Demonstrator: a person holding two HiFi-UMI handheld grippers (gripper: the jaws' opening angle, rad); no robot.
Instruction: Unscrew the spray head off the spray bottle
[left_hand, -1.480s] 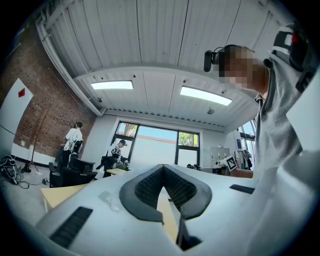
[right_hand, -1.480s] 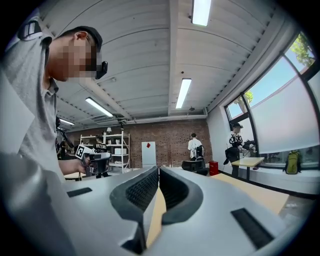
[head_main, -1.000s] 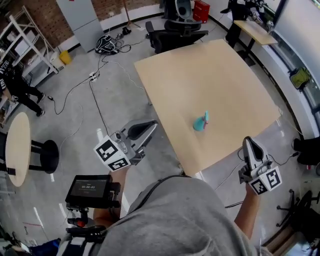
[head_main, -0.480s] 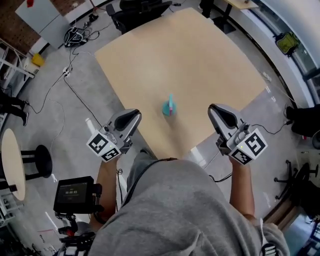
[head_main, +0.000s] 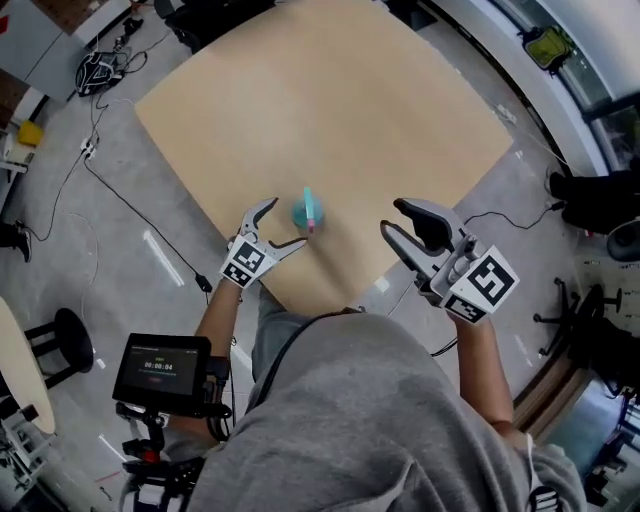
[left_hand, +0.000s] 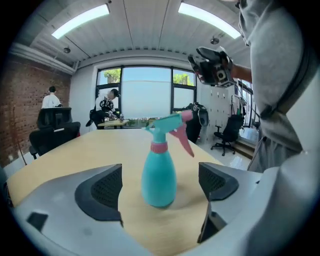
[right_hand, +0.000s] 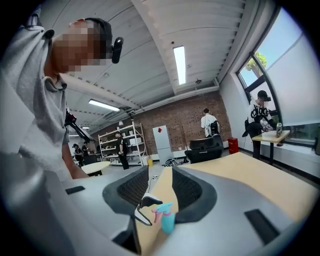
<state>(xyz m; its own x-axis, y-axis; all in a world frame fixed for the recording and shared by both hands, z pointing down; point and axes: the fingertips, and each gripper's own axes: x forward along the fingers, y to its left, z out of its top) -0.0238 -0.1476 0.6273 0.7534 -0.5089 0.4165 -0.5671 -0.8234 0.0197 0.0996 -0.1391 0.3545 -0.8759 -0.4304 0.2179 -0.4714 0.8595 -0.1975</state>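
Note:
A teal spray bottle (head_main: 304, 213) with a pink collar and trigger stands upright near the front edge of the tan table (head_main: 330, 90). My left gripper (head_main: 281, 224) sits just to its left with its jaws opening. In the left gripper view the bottle (left_hand: 159, 172) stands a little ahead, between the two pads (left_hand: 100, 192), and they do not touch it. My right gripper (head_main: 393, 217) hovers to the bottle's right, off the table corner. Its jaws are opening a little with nothing between them. In the right gripper view the distant bottle (right_hand: 167, 221) shows through the narrow gap.
A black device with a screen (head_main: 160, 372) hangs at my lower left. Cables (head_main: 100, 160) run over the grey floor left of the table. A stool (head_main: 62, 338) stands at the far left. People and office chairs (left_hand: 52, 132) are in the background.
Both grippers have moved forward from beside my body to flank the bottle at the table's front edge. Both pairs of jaws have gone from shut to open, the left far wider.

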